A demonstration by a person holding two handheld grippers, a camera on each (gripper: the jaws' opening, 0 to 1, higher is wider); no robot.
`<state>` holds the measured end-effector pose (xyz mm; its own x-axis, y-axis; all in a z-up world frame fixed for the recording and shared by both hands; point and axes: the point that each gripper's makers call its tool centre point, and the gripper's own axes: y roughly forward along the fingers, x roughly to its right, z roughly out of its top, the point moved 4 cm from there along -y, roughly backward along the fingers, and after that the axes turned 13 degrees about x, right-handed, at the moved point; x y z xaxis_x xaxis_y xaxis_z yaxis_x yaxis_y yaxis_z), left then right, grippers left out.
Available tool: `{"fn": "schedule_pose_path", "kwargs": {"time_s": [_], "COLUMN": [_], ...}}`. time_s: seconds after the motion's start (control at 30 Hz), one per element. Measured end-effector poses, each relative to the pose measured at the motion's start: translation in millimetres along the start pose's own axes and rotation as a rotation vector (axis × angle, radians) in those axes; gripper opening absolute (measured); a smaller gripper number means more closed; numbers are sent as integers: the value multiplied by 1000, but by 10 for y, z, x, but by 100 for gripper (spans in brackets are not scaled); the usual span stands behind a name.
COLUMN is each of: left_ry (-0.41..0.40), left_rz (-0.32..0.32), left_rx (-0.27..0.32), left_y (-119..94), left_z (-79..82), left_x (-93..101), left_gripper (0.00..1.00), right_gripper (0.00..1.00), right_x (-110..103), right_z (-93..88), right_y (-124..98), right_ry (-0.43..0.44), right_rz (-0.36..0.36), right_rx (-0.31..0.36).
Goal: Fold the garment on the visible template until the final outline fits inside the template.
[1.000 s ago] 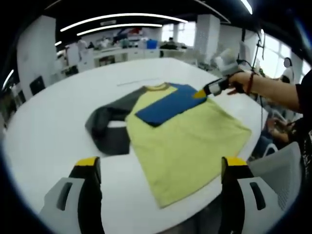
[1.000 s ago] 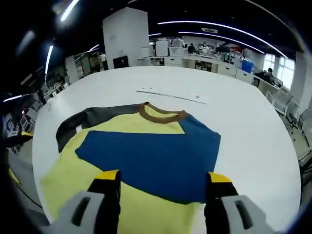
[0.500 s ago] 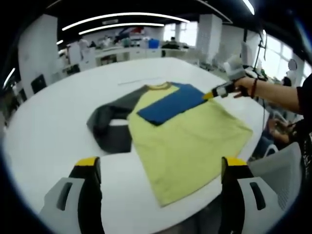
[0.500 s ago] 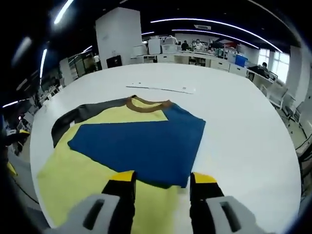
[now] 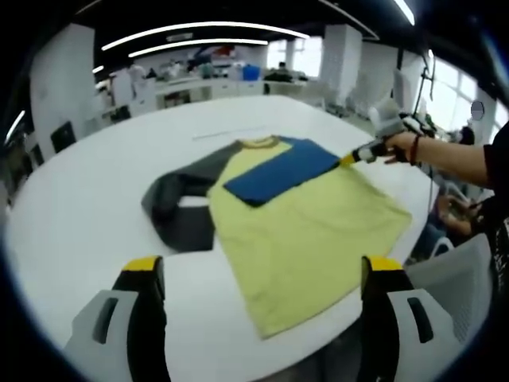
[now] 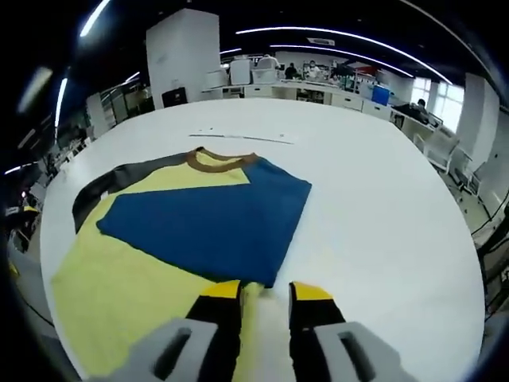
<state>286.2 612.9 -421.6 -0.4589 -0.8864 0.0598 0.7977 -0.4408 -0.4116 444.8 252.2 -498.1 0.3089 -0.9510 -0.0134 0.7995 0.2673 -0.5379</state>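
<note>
A yellow T-shirt [image 5: 306, 231] lies flat on the round white table [image 5: 79, 199]. Its blue sleeve [image 5: 282, 169] is folded across the chest, and its grey sleeve [image 5: 179, 208] spreads out to the side. My left gripper [image 5: 262, 267] hangs wide open above the table's near edge, short of the hem. My right gripper [image 5: 351, 159], held by a hand [image 5: 402, 147], sits at the shirt's far side. In the right gripper view the right gripper [image 6: 265, 291] has its jaws narrowed to a small gap just behind the blue sleeve's [image 6: 207, 219] corner, with nothing gripped.
A thin pale strip [image 6: 242, 137] lies on the table [image 6: 382, 207] beyond the brown collar [image 6: 219, 161]. A grey chair [image 5: 453, 270] stands by the table's edge near the person. Desks and pillars fill the room behind.
My right gripper has drawn back off the blue sleeve towards the shirt's edge, and its jaws have narrowed from wide open. The left gripper and the shirt have stayed still.
</note>
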Motion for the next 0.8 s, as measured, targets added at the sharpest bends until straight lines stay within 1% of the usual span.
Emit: {"fn": "schedule_pose_path", "kwargs": {"time_s": [0.07,0.13,0.27,0.4,0.57,0.73,0.8], "left_ry": [1,2,2,2,2,5,4], "left_rz": [0,0,1,1,2,7,10], "left_rx": [1,-1,-3,-11,-8,-14,-18], "left_y": [2,2,-4,-2,-2,-18,-23], "left_z": [1,0,-8,-24,-13,-22,-30], "left_x": [0,2,1,1,4,-15,-32], "left_gripper": [99,99,99,99,99,99,99], "right_gripper": [13,12,8,3,0,0,0], "right_x": [21,44,21,-8,-16,9,49], "right_z": [-25,-56,-72,-73,-70,-77,-79], "right_y": [21,54,73,85,89,72,69], "right_ry": [-1,2,68,96,84,71,62], "right_rz": [-4,-5,12,17,0,12,11], "right_rx": [-1,-1,12,19,12,-9,-14]}}
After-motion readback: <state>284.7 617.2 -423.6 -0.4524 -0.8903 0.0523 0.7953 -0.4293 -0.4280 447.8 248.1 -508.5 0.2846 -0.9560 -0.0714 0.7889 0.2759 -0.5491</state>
